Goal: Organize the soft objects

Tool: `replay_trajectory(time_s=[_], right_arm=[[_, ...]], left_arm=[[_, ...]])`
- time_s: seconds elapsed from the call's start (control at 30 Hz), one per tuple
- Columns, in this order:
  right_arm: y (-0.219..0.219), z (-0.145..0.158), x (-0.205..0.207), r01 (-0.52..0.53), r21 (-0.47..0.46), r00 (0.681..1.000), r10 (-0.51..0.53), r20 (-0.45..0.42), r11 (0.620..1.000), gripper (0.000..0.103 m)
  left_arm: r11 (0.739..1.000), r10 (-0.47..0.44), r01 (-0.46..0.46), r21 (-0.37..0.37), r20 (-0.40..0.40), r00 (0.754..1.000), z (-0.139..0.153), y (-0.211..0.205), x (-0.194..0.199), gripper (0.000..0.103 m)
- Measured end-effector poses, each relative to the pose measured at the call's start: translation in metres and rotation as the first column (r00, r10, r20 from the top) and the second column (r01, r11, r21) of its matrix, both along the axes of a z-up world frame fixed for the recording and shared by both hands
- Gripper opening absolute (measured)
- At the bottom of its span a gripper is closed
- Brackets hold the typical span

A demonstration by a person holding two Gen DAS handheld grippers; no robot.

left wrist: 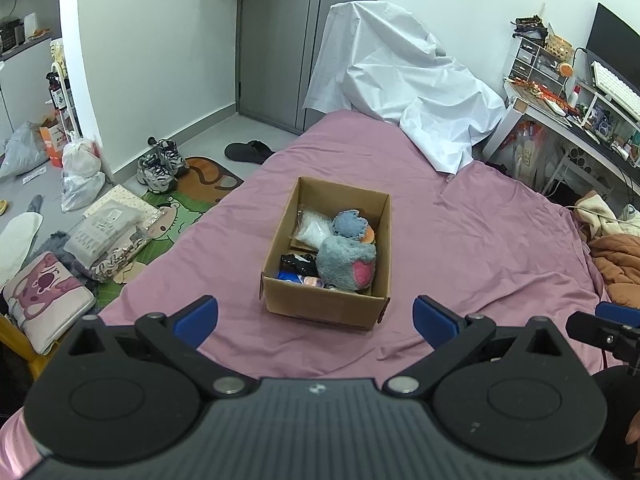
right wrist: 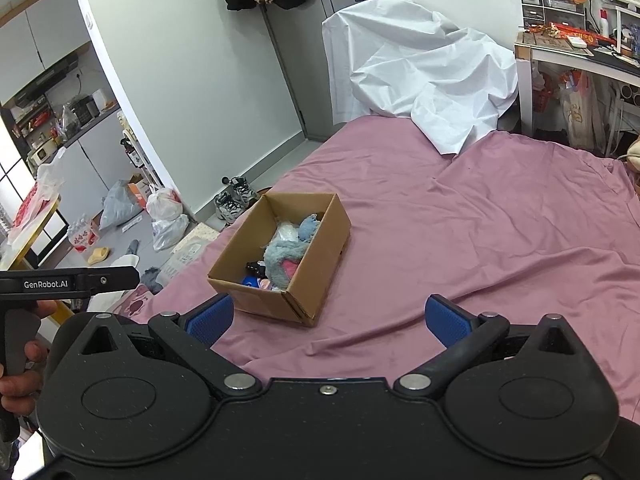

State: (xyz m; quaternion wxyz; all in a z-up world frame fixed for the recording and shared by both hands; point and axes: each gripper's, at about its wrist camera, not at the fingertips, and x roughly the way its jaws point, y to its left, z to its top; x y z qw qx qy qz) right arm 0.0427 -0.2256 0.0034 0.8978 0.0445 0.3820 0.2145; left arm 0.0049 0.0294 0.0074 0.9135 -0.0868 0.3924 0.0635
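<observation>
Both the left gripper (left wrist: 316, 322) and right gripper (right wrist: 328, 322) gaped wide, empty; grabbing the plush (left wrist: 347, 262) carelessly might tip the cardboard box (left wrist: 324, 304).

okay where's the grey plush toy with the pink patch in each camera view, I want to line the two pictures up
Left wrist view: the grey plush toy sits just below picture centre, in the near right part of the cardboard box.
Right wrist view: the grey plush toy lies left of centre, in the middle of the cardboard box.
Shared landmark: the white sheet draped at the far end of the pink bed.
</observation>
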Motion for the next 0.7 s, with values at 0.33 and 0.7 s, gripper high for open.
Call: replay_trajectory(time_s=[0.33, 0.7], right_arm=[[-0.0002, 0.0009, 0.0015, 0.002, 0.008, 1.000, -0.002, 0.005, 1.000, 0.103], [-0.0006, 0.0014, 0.0027, 0.009, 0.013, 1.000, -0.009, 0.011, 1.000, 0.103]], left_arm=[[1.000, -0.006, 0.006, -0.001, 0.000, 1.000, 0.0027, -0.0014, -0.0001, 0.103], [1.000, -0.001, 0.001, 0.001, -0.005, 1.000, 0.0009, -0.0016, 0.0003, 0.103]])
